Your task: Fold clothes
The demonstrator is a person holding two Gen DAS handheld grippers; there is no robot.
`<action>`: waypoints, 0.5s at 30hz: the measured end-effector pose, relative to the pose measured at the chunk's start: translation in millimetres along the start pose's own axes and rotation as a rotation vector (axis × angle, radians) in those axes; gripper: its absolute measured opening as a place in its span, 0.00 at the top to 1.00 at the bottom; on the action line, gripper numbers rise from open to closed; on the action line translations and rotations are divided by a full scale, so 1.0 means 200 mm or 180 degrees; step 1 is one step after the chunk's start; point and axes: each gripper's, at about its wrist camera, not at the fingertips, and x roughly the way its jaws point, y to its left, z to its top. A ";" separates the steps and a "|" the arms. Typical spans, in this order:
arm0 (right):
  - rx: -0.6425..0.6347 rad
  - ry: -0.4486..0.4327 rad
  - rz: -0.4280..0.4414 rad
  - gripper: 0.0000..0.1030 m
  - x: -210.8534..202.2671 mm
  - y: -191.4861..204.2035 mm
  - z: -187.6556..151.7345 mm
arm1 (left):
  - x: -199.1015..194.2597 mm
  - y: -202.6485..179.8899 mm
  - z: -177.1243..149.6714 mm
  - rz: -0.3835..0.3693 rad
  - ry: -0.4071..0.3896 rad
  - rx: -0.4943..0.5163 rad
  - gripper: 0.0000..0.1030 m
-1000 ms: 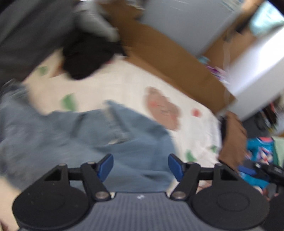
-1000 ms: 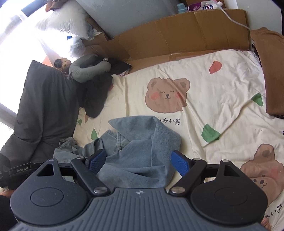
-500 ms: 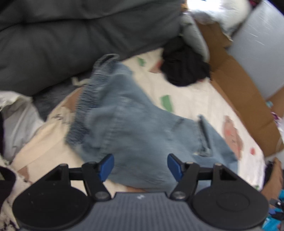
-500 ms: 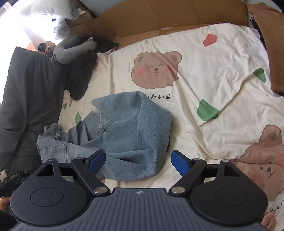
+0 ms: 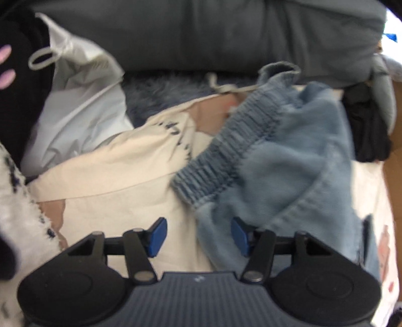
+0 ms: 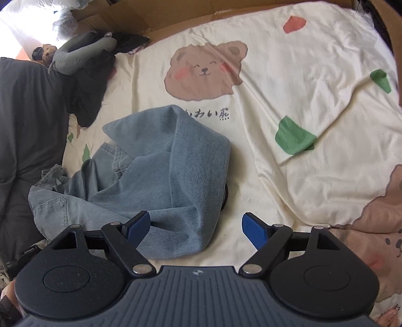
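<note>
Crumpled light-blue jeans [image 6: 170,171] lie on a cream bear-print bedsheet [image 6: 301,88]. My right gripper [image 6: 198,229] hangs low over their near folded end. Its jaws are wide and closing a little, with denim by the left pad [image 6: 137,227] and bare sheet by the right one. In the left wrist view the jeans [image 5: 289,171] show their ribbed elastic waistband [image 5: 226,156]. My left gripper [image 5: 198,236] points down at the waist end with its jaws closing. The denim edge lies between the pads, against the right pad [image 5: 240,236], but is not pinched.
A dark grey duvet [image 5: 201,32] runs along the bed's far side. A white plastic bag [image 5: 75,100] and a fuzzy white cloth [image 5: 15,213] lie left of the waistband. A black garment [image 6: 90,83], a grey neck pillow [image 6: 80,52] and cardboard [image 6: 150,15] sit beyond the jeans.
My left gripper swung and rolled from over the jeans' middle down to the waistband end, and its jaws narrowed. My right gripper sank closer to the folded end.
</note>
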 end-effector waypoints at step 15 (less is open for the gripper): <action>0.0201 0.0376 -0.0215 0.24 0.42 -0.07 0.01 | 0.24 0.00 -0.03 -0.0192 0.0094 -0.0197 0.71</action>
